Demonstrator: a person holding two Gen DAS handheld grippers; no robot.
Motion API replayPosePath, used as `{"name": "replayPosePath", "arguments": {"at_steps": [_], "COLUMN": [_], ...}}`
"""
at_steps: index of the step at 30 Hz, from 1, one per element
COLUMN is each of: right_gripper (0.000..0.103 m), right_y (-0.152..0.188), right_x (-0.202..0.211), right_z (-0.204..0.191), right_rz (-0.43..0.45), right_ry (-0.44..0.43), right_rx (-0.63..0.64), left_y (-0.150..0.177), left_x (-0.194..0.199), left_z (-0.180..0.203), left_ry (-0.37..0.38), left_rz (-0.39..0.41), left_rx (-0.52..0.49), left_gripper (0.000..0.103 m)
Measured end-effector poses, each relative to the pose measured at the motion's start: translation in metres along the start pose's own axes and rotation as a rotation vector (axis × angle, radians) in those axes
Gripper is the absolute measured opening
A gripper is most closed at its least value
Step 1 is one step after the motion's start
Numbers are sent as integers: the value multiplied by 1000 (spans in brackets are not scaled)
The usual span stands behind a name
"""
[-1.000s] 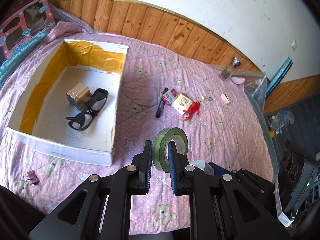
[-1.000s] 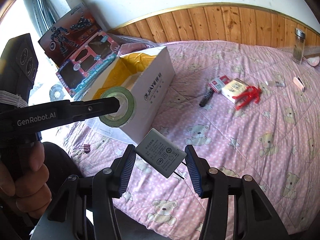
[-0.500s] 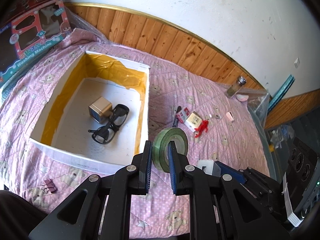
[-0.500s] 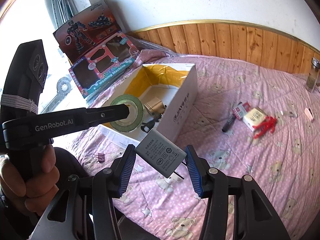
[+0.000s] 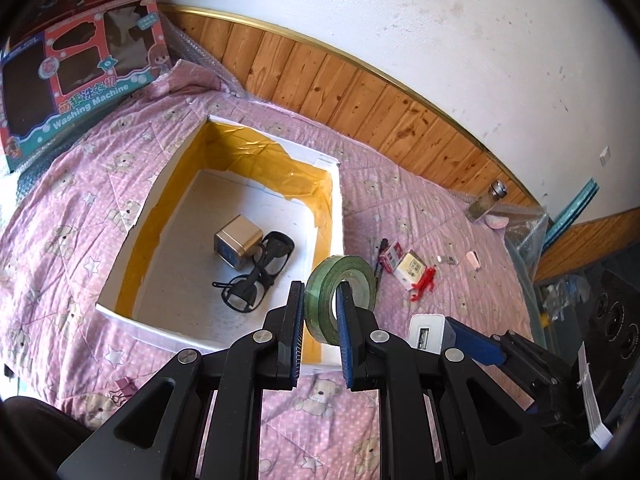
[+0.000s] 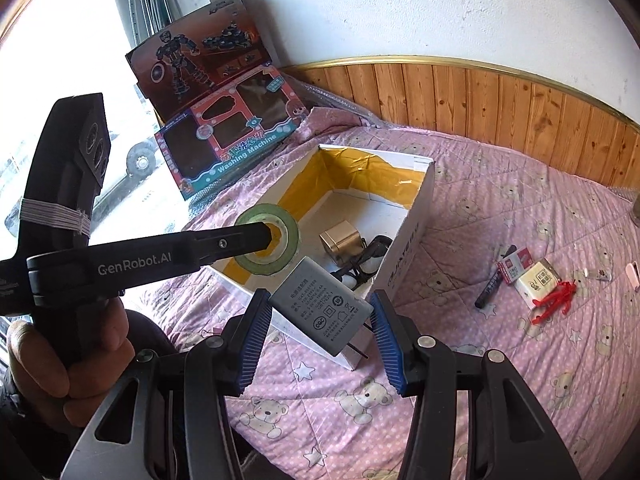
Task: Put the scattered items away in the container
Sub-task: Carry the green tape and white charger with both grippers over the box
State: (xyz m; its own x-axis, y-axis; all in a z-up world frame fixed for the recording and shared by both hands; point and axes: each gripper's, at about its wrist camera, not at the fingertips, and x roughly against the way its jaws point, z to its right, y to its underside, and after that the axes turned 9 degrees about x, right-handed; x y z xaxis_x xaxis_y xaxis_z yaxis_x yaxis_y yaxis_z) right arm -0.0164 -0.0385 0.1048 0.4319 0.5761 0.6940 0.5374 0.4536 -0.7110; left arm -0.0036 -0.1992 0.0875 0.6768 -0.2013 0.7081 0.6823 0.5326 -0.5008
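Grippers angled down: left gripper [image 5: 319,322] clamps tape roll [image 5: 340,294], right gripper [image 6: 320,334] charger [image 6: 320,306].

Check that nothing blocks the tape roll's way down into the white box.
Nothing visible does. The green tape roll, clamped in the left gripper, hangs over the open-topped box; the metal cube and black glasses leave bare floor.

Bright daylight floods in from the blown-out window [image 6: 80,92]; sharp focus, strong fisheye bending, dark vignetted corners.
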Motion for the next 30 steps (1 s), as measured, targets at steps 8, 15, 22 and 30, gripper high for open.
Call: {"name": "replayPosePath", "arguments": {"at_steps": [8,15,22,30], "right_gripper": [52,52,52,52], "right_y": [-24,-42,-60,-80], "right_x": [-21,-42,-66,-98], "right_z": [-1,7,17,31], "right_rz": [-7,-17,-28,-58], "right_ry": [-7,-11,-3,6], "right_rx": [25,37,49,65], "left_y": [-25,-47,-67,-89], "left_x": [-10,-27,-42,-74], "left_z": [-17,-28,-32,-43], "left_ry": [-48,-86,-98,-109], "left_rz": [1,-14,-20,-63], "left_rx": [11,14,15,45], "left_gripper": [17,17,17,17]}}
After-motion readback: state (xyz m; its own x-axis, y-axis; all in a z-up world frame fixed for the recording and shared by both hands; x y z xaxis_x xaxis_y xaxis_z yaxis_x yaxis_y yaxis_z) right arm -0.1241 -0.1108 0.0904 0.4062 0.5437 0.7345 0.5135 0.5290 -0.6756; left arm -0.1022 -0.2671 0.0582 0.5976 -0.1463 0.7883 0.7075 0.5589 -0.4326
